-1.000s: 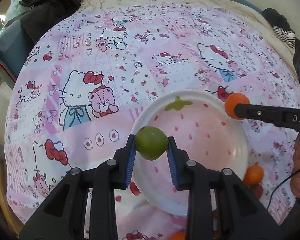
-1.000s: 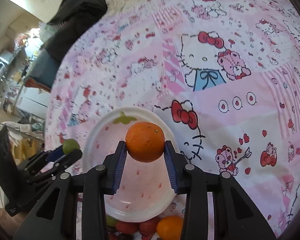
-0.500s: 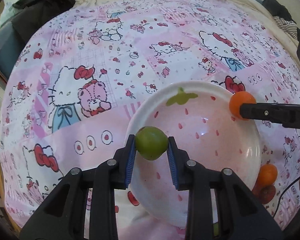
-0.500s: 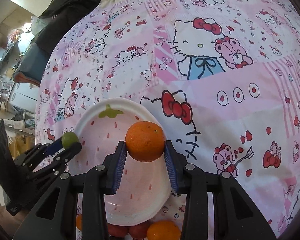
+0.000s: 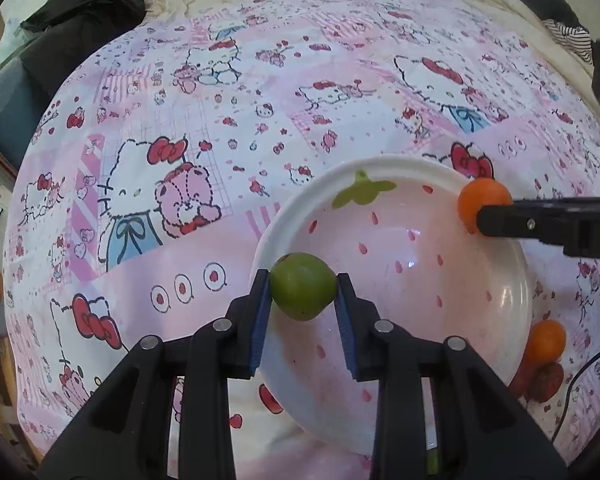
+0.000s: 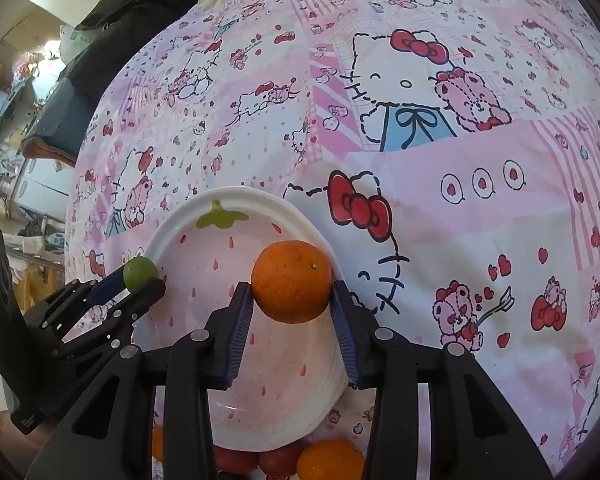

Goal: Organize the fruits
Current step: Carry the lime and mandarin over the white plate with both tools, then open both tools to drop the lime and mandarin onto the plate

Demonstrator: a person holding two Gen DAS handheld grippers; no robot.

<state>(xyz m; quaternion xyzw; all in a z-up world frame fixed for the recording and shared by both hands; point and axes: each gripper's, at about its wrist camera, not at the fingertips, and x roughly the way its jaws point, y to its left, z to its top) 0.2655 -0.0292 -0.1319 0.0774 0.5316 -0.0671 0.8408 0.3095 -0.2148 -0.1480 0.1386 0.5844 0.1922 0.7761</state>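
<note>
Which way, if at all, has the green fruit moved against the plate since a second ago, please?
Yes, slightly: the green fruit sat just outside the left rim of the plate and now overlaps it, so it edged inward.

A pink cartoon-cat bedsheet [image 5: 260, 128] spreads wide, with dark clothing [image 5: 76, 28] heaped at its far edge.

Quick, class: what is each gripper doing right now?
Left gripper: closed on a small round green fruit.
Right gripper: jaws just opening, round orange fruit between the pads.
</note>
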